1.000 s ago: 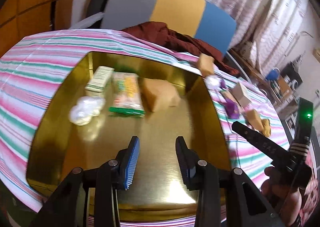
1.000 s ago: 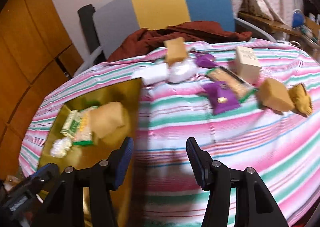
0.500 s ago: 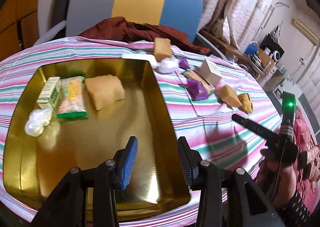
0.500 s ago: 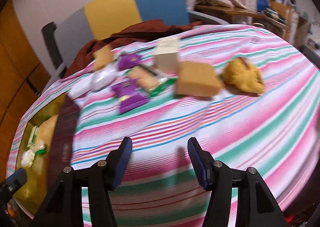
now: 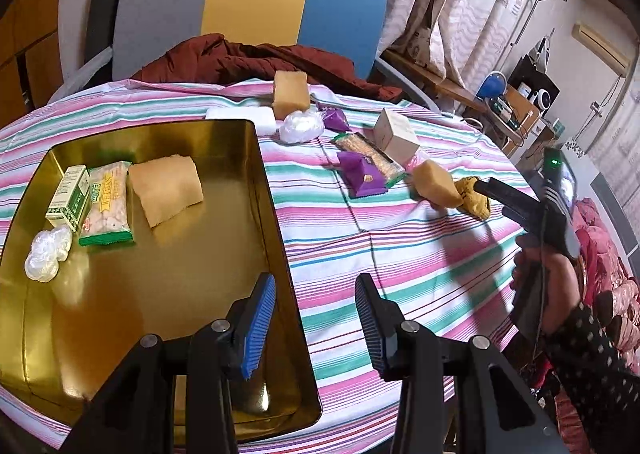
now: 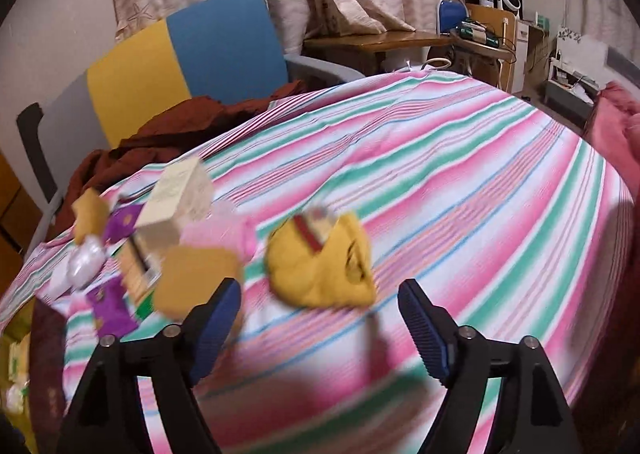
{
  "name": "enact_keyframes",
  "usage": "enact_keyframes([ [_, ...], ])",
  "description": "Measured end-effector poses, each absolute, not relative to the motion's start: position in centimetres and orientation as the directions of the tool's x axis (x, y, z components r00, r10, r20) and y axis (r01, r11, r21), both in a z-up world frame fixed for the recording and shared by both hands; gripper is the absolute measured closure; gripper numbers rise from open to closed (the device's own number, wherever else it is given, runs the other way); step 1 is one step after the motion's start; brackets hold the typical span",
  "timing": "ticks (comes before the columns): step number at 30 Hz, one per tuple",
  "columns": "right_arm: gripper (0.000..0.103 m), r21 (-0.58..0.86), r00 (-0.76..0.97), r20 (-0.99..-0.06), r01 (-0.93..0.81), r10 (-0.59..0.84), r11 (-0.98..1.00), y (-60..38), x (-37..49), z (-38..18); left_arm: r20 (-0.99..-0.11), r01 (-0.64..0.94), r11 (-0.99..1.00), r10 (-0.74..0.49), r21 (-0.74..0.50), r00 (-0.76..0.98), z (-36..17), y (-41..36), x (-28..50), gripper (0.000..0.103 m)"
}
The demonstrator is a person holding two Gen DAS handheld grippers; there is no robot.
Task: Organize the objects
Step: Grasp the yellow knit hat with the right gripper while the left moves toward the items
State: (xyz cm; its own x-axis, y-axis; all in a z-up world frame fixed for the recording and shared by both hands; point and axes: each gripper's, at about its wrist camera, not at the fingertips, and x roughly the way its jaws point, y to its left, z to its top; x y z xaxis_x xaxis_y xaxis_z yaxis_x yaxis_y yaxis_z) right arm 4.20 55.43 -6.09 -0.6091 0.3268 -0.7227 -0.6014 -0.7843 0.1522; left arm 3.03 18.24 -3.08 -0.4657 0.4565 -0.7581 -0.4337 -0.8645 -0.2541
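A gold tray (image 5: 276,190) on the left of the striped table holds a small green-white box (image 5: 68,192), a snack packet (image 5: 106,208), a tan block (image 5: 166,190) and a clear bag (image 5: 48,254). My left gripper (image 5: 316,326) hangs open and empty over the tray's right rim. On the cloth lie a purple packet (image 5: 362,176), a cracker packet (image 5: 370,156), a cream box (image 5: 396,132), another tan block (image 5: 434,184) and a crumpled yellow piece (image 6: 320,262). My right gripper (image 6: 320,322) is just short of the yellow piece, its jaws opening wide and touching nothing.
A chair (image 5: 256,10) with a grey, yellow and blue back stands behind the table, a maroon cloth (image 5: 256,58) draped on it. A third tan block (image 5: 290,94), a clear bag (image 5: 300,126) and white foam (image 5: 244,116) lie at the back. A wooden desk (image 6: 372,42) stands beyond.
Both grippers have swung right. The left went from over the tray's middle to its right rim. The right crossed the table to the yellow piece and its jaws spread wider.
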Motion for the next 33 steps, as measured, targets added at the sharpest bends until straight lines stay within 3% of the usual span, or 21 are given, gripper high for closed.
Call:
enact_keyframes([
  [8,0.017,0.153,-0.58,-0.76,-0.599,0.294,-0.786,57.7,1.4,-8.6,-0.763,-0.444,-0.862,0.454,-0.245,-0.46,-3.1,18.7,3.2,0.061],
  [12,0.03,0.158,-0.588,-0.76,-0.58,0.276,-0.799,57.0,1.3,-9.5,-0.764,-0.448,-0.859,0.457,-0.247,-0.455,-3.2,18.9,3.2,0.061],
  [13,0.038,0.154,-0.593,-0.758,-0.566,0.271,-0.81,56.7,1.2,-9.4,-0.765,-0.449,-0.859,0.457,-0.246,-0.454,-3.3,19.0,3.2,0.061],
  [18,0.045,0.158,-0.605,-0.757,-0.537,0.248,-0.829,56.0,1.4,-9.4,-0.765,-0.469,-0.85,0.464,-0.241,-0.447,-3.2,19.8,3.6,0.061],
  [24,0.048,0.18,-0.622,-0.758,-0.488,0.195,-0.854,54.1,2.2,-9.4,-0.761,-0.486,-0.838,0.478,-0.247,-0.438,-3.1,20.5,3.7,0.061],
  [33,0.048,0.339,-0.711,-0.703,-0.321,-0.011,-0.884,48.6,5.4,-8.6,-0.763,-0.475,-0.841,0.48,-0.259,-0.433,-3.0,21.4,2.6,0.06],
])
